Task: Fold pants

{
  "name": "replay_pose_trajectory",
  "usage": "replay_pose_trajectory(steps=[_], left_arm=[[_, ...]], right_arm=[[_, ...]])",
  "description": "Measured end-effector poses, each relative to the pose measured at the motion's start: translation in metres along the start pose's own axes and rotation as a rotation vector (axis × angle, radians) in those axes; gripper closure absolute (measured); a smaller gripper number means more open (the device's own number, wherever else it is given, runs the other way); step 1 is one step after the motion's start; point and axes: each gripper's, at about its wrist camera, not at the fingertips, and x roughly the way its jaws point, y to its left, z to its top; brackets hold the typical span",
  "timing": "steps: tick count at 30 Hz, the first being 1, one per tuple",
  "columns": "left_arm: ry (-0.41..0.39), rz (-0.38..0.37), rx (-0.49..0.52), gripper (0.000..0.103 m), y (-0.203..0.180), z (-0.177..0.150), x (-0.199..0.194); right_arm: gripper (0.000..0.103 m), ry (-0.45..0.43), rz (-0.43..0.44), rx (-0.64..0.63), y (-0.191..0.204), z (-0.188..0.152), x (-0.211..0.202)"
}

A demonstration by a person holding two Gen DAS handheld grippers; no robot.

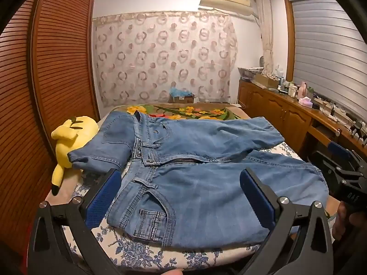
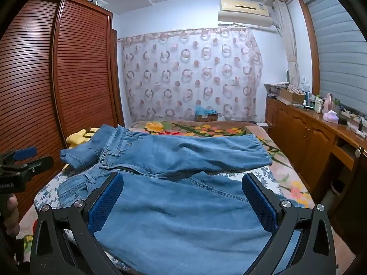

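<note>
On the bed (image 1: pixel 142 255), jeans (image 1: pixel 195 183) spread — both grippers wide open

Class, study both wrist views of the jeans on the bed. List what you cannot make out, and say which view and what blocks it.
- Yellow plush toy: right wrist view, mostly hidden behind the jeans.
- Near edge of the jeans: right wrist view, cut off behind the right gripper.
- Bottles on the counter: left wrist view, too small to identify.
- Pocket label: left wrist view, lettering too small to read fully.
</note>
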Motion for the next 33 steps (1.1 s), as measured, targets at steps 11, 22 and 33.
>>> replay_pose_trajectory(steps=[11, 22, 33], left_arm=[[0.007, -0.01, -0.017, 0.0, 0.0011, -0.0001, 0.0005], [0.005, -0.009, -0.016, 0.0, 0.0011, -0.0001, 0.0002], [0.006, -0.008, -0.012, 0.0, 0.001, 0.0, 0.0003]], right_arm=[[0.0, -0.012, 0.008, -0.002, -0.0013, 0.0038, -0.0026], [0.0, -0.017, 0.007, -0.003, -0.0004, -0.0002, -0.003], [0.0, -0.015, 0.009, -0.001, 0.0005, -0.002, -0.0031]])
